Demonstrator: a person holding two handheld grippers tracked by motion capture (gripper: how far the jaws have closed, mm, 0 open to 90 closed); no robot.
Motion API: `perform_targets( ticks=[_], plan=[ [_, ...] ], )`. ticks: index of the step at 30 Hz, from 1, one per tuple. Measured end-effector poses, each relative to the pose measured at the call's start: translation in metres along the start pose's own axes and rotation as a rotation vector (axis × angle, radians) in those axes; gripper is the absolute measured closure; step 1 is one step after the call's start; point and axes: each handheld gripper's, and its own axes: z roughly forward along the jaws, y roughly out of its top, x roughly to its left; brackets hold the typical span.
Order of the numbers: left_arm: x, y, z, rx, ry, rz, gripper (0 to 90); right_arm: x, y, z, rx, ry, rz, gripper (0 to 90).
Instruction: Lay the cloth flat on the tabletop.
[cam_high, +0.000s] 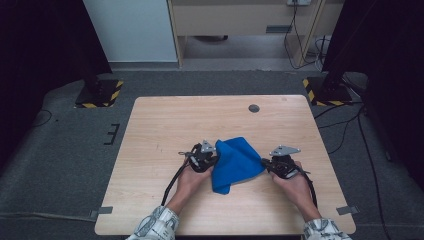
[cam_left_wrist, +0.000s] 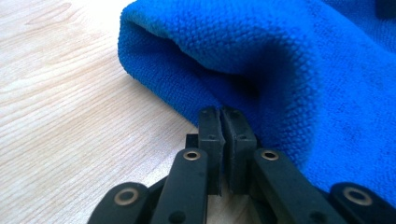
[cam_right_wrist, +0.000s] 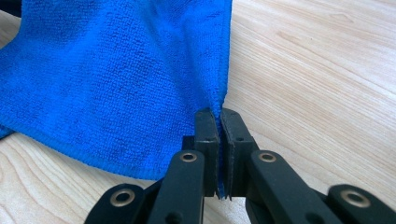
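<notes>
A blue microfibre cloth (cam_high: 237, 160) lies crumpled on the wooden table (cam_high: 200, 120) between my two grippers. At the cloth's left side, my left gripper (cam_high: 216, 157) has its jaws together. In the left gripper view the cloth (cam_left_wrist: 303, 70) puckers into the tips of that gripper (cam_left_wrist: 220, 114), pinched at a fold. My right gripper (cam_high: 265, 164) holds the cloth's right side. In the right gripper view a hemmed edge of the cloth (cam_right_wrist: 116, 70) runs down between the closed pads of the gripper (cam_right_wrist: 219, 114).
A small round grommet (cam_high: 254, 108) sits near the table's far edge. Beyond the far corners, two stand bases with yellow-black tape (cam_high: 100, 95) (cam_high: 325, 92) rest on the grey floor. Cables (cam_high: 345, 125) trail off to the right.
</notes>
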Motion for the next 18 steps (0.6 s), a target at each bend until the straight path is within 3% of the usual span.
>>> perform_targets(
  ticks=[8,18],
  plan=[
    [0.005,0.003,-0.010,-0.036,-0.010,-0.024,88.0,-0.001,0.003,-0.004,-0.024,-0.007,0.000,87.2],
    [0.016,0.010,-0.034,-0.094,0.004,-0.053,88.2,-0.003,0.006,-0.010,-0.048,-0.015,-0.001,87.7]
  ],
)
